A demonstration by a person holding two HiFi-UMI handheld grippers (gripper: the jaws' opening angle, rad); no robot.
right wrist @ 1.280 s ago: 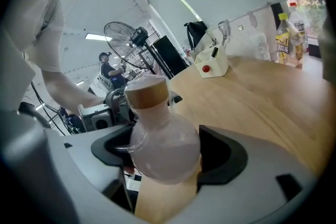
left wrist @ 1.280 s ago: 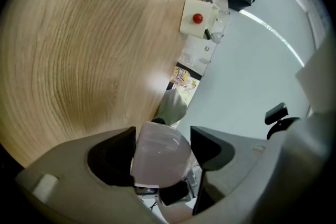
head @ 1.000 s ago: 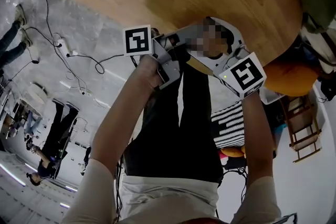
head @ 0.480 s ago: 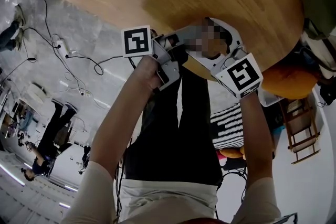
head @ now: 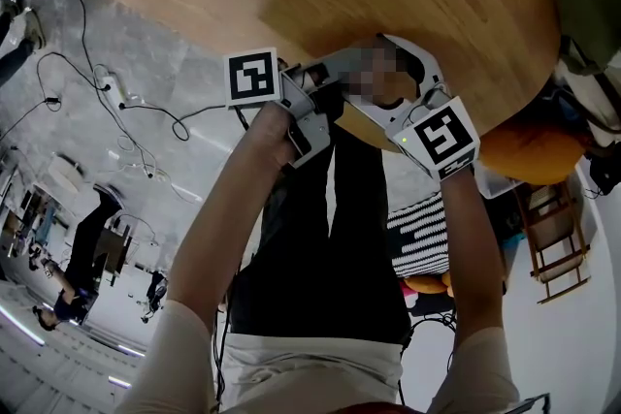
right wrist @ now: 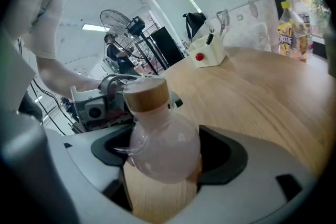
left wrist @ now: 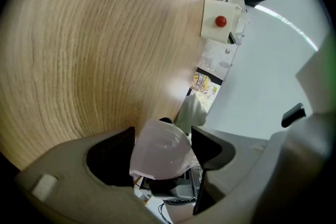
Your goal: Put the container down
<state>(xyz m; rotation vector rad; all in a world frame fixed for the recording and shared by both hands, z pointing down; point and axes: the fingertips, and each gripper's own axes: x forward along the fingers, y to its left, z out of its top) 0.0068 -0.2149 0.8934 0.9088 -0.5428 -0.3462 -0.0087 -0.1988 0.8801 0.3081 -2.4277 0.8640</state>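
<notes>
Right tool (right wrist: 166, 153) and left tool (left wrist: 160, 153) both clamp the container (right wrist: 157, 131).

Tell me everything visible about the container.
The container is a round-bellied bottle of translucent, pinkish-white material with a short neck and a wood-look lid, on. Nearly upright, it sits clamped at the belly in the right hand-held gripper; the left hand-held gripper also grips it. It is at the edge of the wooden table; contact unclear.

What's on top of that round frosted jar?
A wooden lid caps the jar. The frosted glass hides any contents, and the fingers cover its sides.
</notes>
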